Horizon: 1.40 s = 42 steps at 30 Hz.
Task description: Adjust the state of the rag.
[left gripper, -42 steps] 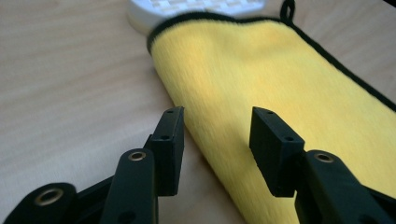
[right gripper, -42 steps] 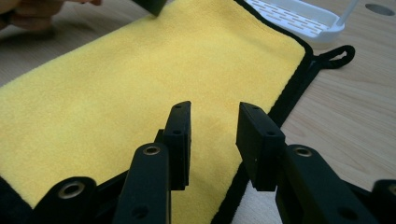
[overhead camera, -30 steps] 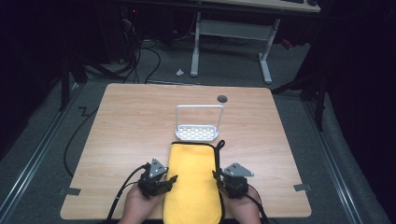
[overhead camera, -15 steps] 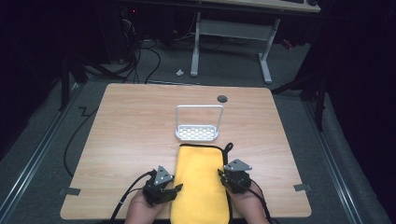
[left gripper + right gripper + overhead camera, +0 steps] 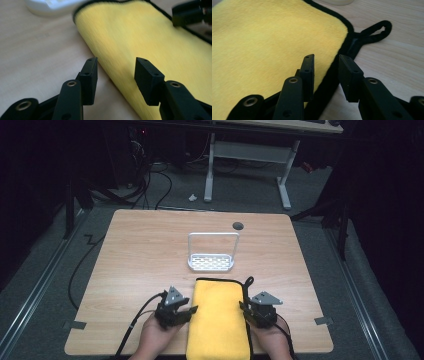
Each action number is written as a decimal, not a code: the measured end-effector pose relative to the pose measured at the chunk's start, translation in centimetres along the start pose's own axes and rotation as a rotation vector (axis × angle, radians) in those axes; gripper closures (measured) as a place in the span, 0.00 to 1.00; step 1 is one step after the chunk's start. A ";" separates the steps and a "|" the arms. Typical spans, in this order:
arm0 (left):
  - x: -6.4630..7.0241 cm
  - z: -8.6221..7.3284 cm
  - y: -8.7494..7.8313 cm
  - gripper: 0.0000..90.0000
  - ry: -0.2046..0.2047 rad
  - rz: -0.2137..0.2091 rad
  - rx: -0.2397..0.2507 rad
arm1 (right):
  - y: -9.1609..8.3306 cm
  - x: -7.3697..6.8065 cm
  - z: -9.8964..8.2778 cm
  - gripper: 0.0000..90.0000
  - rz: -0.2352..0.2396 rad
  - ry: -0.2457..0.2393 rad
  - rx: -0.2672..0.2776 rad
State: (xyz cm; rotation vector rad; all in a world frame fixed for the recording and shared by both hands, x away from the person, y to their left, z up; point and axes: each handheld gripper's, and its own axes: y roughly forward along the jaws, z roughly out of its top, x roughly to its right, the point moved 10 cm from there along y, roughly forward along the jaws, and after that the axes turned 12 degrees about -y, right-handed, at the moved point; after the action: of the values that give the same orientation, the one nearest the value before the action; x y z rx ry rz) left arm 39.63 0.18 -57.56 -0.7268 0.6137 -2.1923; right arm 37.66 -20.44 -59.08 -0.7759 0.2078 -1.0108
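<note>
This is looking like a lab or test room: a bare light-wood tabletop [image 5: 150, 245] is standing on grey carpet [image 5: 45, 270] in a dim space. Black cables [image 5: 150, 180] are trailing across the floor behind it, and a white-legged metal desk frame [image 5: 245, 155] is standing beyond.

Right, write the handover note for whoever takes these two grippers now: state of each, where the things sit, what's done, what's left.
Left gripper: open, jaws have just been closing a little, astride the folded left edge of the yellow cloth, not pressing it.
Right gripper: open, jaws have just been opening, the cloth's black-trimmed right edge between them, pads off it.
Cloth: folded to a long strip, flat at the near table edge, hanging loop at its far right corner.
White rack: just beyond the cloth, untouched.
Done: lengthwise fold, judging by its shape.
Left: probably another fold or a move to the rack; regrip first.
</note>
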 end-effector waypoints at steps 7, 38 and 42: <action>-0.5 -0.8 2.0 0.59 0.082 0.101 -0.064 | 0.3 0.1 -0.5 0.75 0.005 0.011 0.001; -1.3 1.4 0.7 0.55 -0.193 -0.048 -0.034 | -0.8 -2.2 -0.9 0.76 0.075 -0.030 0.011; -1.5 1.3 1.4 0.51 -0.185 -0.009 -0.054 | -0.8 -2.2 -0.9 0.76 0.074 -0.031 0.011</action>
State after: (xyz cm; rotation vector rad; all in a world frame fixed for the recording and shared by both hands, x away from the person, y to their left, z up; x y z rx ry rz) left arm 41.97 0.20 -57.92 -0.9502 0.5765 -2.0939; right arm 35.44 -19.29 -59.64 -0.7681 0.2033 -0.9288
